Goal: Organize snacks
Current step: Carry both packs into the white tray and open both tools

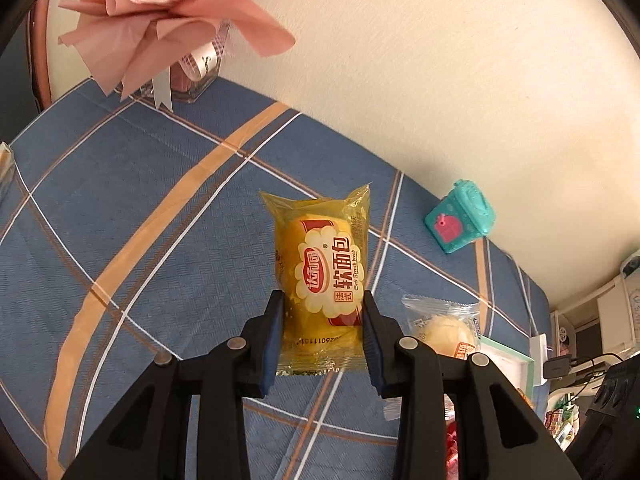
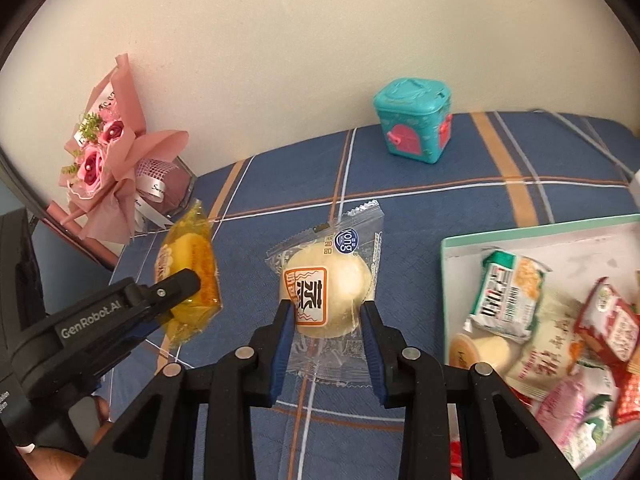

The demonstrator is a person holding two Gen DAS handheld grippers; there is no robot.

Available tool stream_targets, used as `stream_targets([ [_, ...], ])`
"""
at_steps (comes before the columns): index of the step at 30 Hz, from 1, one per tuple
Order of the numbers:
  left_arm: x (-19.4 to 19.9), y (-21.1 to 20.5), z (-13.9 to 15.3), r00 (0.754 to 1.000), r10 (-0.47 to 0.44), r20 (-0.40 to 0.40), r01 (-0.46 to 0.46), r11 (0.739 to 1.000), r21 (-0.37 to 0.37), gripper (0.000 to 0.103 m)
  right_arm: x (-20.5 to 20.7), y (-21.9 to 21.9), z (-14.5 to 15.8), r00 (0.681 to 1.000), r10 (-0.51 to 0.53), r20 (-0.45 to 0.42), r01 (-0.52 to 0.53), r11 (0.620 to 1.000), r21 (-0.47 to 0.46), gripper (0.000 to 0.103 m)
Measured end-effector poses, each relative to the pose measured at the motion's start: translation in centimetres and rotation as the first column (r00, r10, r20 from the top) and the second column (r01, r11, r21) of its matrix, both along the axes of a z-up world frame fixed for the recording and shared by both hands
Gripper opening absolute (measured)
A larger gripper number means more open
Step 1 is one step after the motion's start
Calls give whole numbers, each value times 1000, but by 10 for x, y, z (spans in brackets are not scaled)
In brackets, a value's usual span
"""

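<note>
My left gripper (image 1: 323,320) is shut on a yellow soft-bread packet (image 1: 322,276), held upright above the blue plaid tablecloth (image 1: 140,200). In the right wrist view the same yellow packet (image 2: 188,276) hangs at the left in the left gripper (image 2: 176,300). My right gripper (image 2: 326,324) is shut on a clear-wrapped pale round bun (image 2: 328,284), lifted off the cloth. That bun (image 1: 444,332) also shows at the lower right of the left wrist view. A white tray (image 2: 540,240) with a mint rim holds several snack packets (image 2: 508,300) at the right.
A pink flower bouquet (image 2: 108,160) in a glass vase stands at the back left by the cream wall. A teal toy box (image 2: 414,120) with pink doors sits at the back. A cable and shelves (image 1: 580,344) lie past the table's right end.
</note>
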State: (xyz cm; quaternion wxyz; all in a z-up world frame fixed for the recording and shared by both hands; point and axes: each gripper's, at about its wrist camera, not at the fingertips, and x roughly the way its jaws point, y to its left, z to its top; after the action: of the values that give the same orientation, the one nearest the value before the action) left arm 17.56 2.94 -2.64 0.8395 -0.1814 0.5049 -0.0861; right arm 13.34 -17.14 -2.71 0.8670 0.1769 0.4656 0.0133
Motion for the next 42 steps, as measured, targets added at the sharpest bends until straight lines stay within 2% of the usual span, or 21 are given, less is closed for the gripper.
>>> stream_targets([
  [9,-25,-9,24,998,-32,47,31,999,8,37,-33,-2,34,999,-23,37,25,997,-79,35],
  [21,-57,-15,33,995,-74,62,75,997,-13,37,-75,-17,50,996,-80,37,83,993,-83,36],
  [36,-78,-42,43,988,-130,87,127,991,43,37,-101,-38,53,990,-138,11,138,989,-47,36],
  [42,-86,-73,42,976,-204,82,197,977,82,37,-108,-75,49,973,-231,-3,231,972,-46,36],
])
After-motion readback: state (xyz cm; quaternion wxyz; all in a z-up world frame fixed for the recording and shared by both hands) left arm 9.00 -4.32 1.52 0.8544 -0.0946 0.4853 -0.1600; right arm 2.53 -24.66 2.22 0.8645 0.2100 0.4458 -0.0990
